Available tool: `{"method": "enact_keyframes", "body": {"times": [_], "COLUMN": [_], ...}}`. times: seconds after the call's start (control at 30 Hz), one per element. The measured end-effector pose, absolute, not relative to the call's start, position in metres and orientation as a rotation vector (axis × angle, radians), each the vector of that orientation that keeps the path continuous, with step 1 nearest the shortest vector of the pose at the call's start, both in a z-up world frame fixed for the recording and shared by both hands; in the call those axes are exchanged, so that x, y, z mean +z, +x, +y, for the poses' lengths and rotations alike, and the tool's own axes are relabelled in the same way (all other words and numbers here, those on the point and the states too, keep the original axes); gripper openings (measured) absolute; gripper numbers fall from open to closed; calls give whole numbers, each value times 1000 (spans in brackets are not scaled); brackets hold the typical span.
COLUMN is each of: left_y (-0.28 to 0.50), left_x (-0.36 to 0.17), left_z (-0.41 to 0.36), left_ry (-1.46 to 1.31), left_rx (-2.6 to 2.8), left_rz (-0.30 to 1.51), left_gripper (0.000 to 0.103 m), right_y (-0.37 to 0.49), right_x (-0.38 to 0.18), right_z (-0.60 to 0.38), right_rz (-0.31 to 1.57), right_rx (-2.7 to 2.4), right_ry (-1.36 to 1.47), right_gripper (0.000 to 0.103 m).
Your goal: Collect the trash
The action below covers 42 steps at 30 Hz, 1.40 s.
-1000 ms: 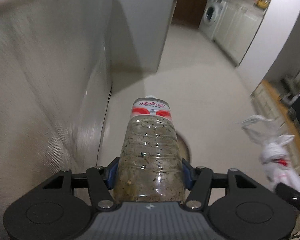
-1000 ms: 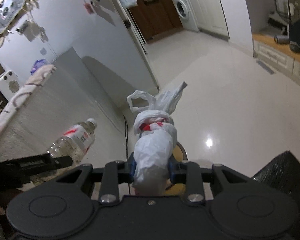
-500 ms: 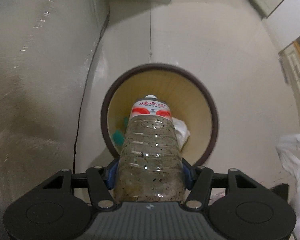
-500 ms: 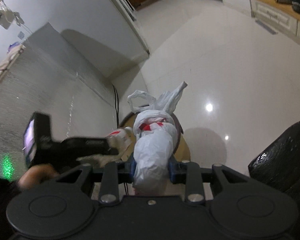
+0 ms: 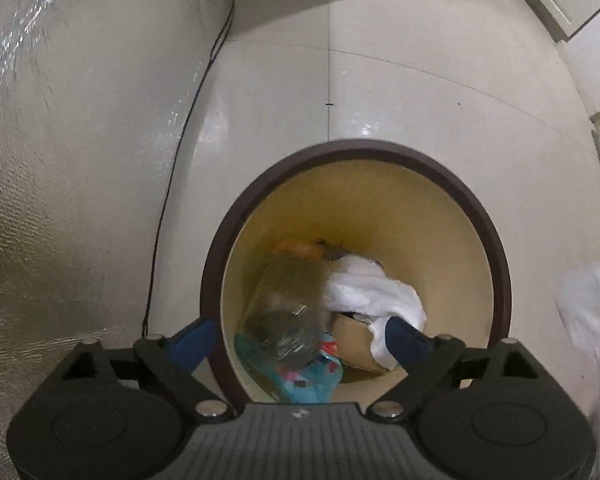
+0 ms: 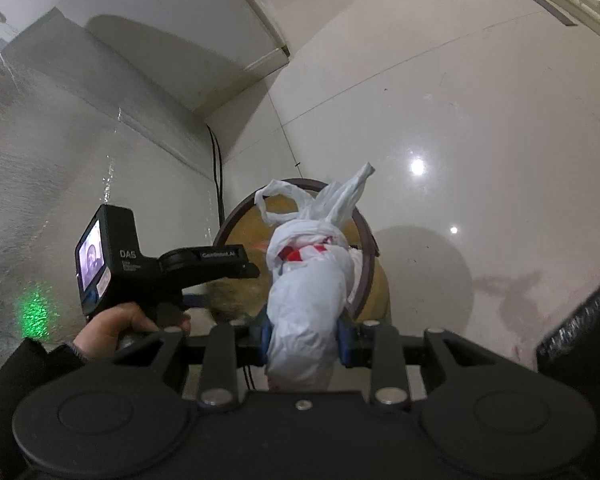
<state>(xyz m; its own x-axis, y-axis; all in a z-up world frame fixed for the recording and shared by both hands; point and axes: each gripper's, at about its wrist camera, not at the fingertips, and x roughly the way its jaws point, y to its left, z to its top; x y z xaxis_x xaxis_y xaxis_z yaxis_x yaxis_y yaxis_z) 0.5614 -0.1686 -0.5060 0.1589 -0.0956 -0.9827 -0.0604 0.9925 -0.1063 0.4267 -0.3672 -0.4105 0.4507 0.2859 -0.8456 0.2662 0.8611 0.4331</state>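
My left gripper [image 5: 300, 340] points almost straight down over the round trash bin [image 5: 496, 248], and its jaws have just swung wide apart. The blue fingers [image 5: 192, 340] grip nothing. The plastic bottle [image 5: 288, 320] shows as a blur below them, inside the bin, free of both pads. Only this view looks into the bin: a white crumpled wad [image 5: 372, 292], a piece of cardboard [image 5: 352, 340], a teal wrapper [image 5: 304, 380] and something orange [image 5: 296, 248] lie on its yellow bottom. A thin black cable [image 5: 168, 208] runs down the floor beside the textured wall [image 5: 60, 180].

My right wrist camera shows what the left cannot. My right gripper [image 6: 304, 332] is clamped on a knotted white plastic bag [image 6: 304, 300] with red print, handles sticking up. It hangs in front of the bin's [image 6: 366, 264] brown rim, not yet inside. My left hand [image 6: 120, 324] also shows here, wrapped round its gripper's [image 6: 204, 260] handle, whose small lit screen [image 6: 90, 256] faces back. In the left view the bag [image 5: 592, 312] is only a white smear at the right edge.
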Motion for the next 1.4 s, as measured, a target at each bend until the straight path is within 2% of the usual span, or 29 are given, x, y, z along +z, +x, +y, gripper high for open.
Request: {"method": "enact_keyframes", "body": {"times": [0.27,0.33,0.37,0.4,0.43,0.73,0.97,1.4], "left_y": [525,512,507,506,502,474,458,422], "left_x": [-486,-478,-475,-475,-474,-454,-422,-345], "left_z": [-158,-160,-159,-158,-157,-158,-153,-148], "left_ry": [-46,-19,-11,-8,-6,45,42,25], "left_rx": [-66,-72,-77,-80,-85,-113,-103,-121], "left_rz": [1364,1356,1353,1351,1349,1319,1275,1161], "left_gripper": [99,101,101,101,101,103,103,103], "right_y": [488,503,510,515,518,493,468,429], "right_x": [-440,-450,-456,-462,-467,-466,-457,-391], "right_z": [-348,-340,-338,-336,-335,-338,-342,-346], "right_rz": [1138,1127,1120,1130,1144,1197,1211,1129], "right_rx": [56,92,110,102,73,54,35,52], "right_ry": [498,488,489,492,494,438,406,365], "right_gripper": [33,39,56,84,93,94,101,103]}}
